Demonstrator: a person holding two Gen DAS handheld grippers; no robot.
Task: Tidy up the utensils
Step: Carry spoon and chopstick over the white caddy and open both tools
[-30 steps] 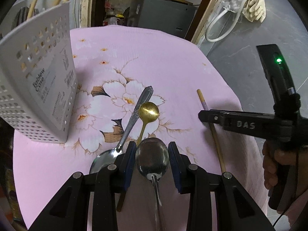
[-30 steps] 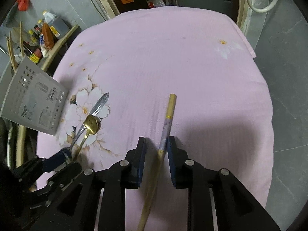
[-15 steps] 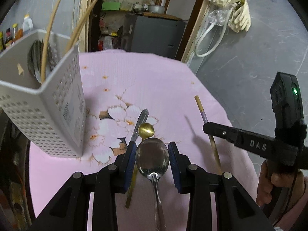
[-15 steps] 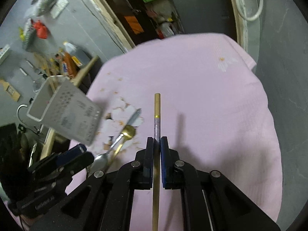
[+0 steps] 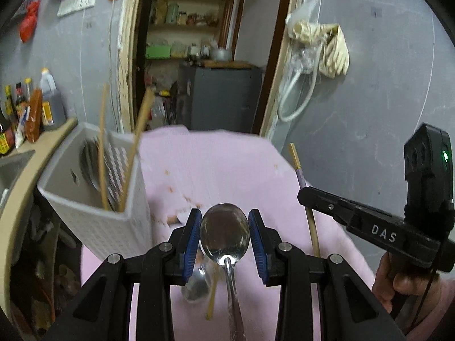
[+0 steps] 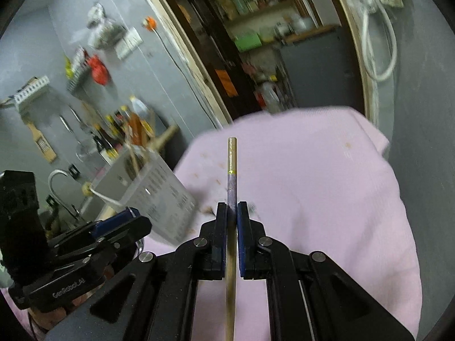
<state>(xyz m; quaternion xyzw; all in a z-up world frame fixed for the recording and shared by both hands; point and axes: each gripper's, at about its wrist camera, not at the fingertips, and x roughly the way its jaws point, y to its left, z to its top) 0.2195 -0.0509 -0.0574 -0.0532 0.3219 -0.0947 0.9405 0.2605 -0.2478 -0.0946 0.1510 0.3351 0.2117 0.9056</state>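
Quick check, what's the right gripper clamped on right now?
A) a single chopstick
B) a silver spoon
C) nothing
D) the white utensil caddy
A: the right gripper has its fingers pressed against a single chopstick that points forward above the pink cloth.

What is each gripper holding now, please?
Left gripper: closed on the silver spoon.
Right gripper: closed on the chopstick.

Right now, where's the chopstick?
The chopstick is pinched in the right claw, pointing forward over the pink tablecloth, with the white utensil basket to its left.
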